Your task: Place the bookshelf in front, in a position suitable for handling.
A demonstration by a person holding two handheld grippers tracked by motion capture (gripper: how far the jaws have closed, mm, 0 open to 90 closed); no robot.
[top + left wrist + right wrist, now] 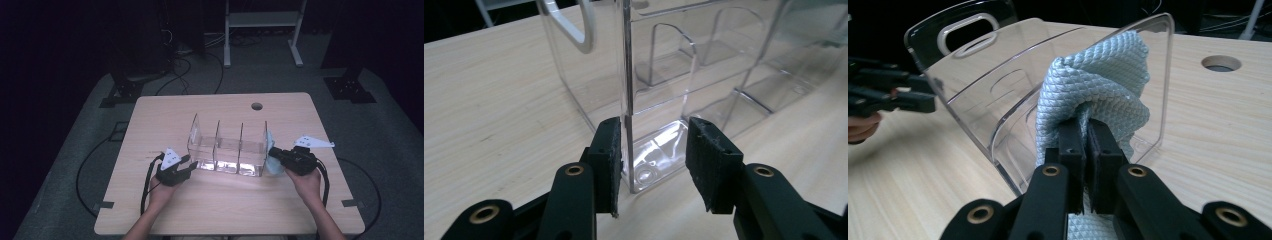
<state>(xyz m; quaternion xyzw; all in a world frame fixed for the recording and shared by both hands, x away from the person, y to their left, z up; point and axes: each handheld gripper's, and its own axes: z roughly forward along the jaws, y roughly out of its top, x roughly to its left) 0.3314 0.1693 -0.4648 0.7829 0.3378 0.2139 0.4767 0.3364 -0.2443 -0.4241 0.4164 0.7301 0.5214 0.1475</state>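
**Wiping the clear organiser: brace one end, rub the other**

At the left end of the clear organiser point(227, 150), the left tool point(653, 160) straddles the front corner edge of the end wall. In the left gripper view the left pad sits against the wall's edge while the right pad stands off inside, so the jaws look set around the corner rather than squeezing it; whether they truly pinch it I cannot tell. To do this step well, that tool should hold the organiser steady against the bench point(150, 210) so it does not slide or tip while the other end is rubbed.

The organiser stands near the middle of the bench, somewhat toward the near edge, its dividers making three open compartments. All three look empty.

At the right end, the right tool point(1087, 132) is clamped tight on a bunched light blue cloth point(1103, 85), pressed against the outer face of the right end wall. Keeping the cloth flat to the plastic and moving in even strokes, with the pressure met by the left tool, would likely clean without shoving the organiser toward the left edge.
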